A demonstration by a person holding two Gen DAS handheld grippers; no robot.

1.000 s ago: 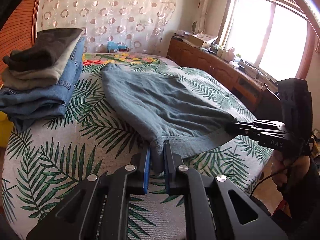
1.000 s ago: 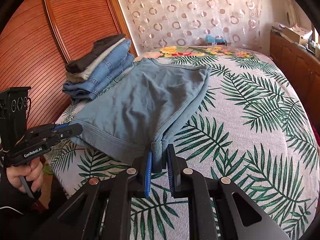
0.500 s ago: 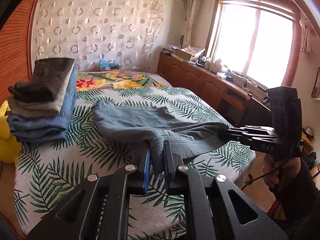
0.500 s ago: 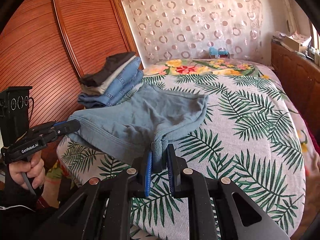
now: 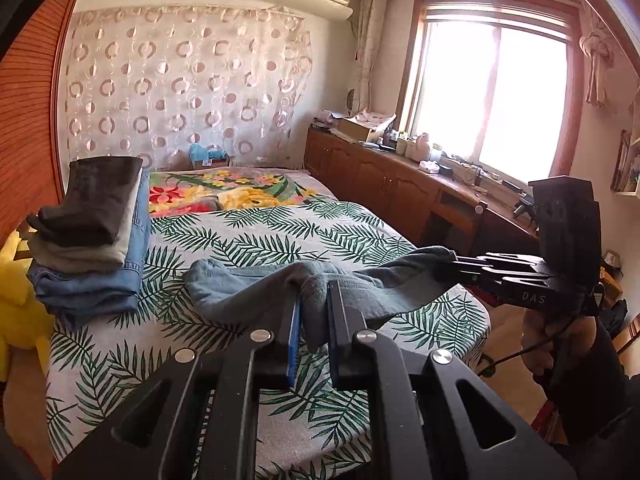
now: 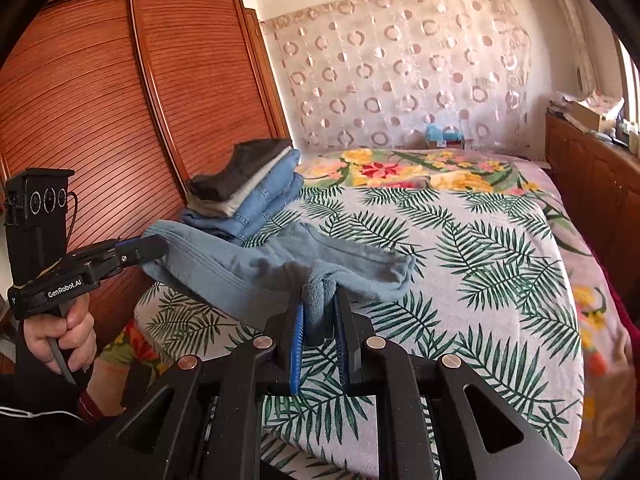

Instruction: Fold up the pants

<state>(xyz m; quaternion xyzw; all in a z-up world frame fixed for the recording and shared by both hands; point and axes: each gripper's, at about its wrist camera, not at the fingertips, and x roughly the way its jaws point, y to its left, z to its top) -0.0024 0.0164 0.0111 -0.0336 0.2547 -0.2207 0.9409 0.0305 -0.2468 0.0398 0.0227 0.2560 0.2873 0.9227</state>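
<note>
Blue-grey cotton-looking pants [image 5: 256, 288], just the one pair, are hanging between two grippers above the near end of the bed [image 5: 280, 232]. The left gripper [image 5: 312, 312] has its two fingers pinched onto a bunched corner of the waistband, and the right gripper [image 6: 320, 312] is doing the same thing at the other corner, so both are clamped on fabric with a wad of cloth sticking up between the pads. In each wrist view you can also see the other gripper off to the side, biting the far corner of the same edge. The waistband edge sags between the two grips, and the rest of the pants trails forward, with the far end draped down onto the palm-leaf bedspread [image 6: 480, 248].

There's one stack of folded clothes [image 5: 92, 240] on the left side of the bed next to the wooden wardrobe [image 6: 100, 112]. I count three colours in it: denim at the bottom (looks like a couple of pairs, hard to say exactly), one beige piece, and one dark brown piece on top. The stack sits just beside the pants, not touching as far as I can tell.
</note>
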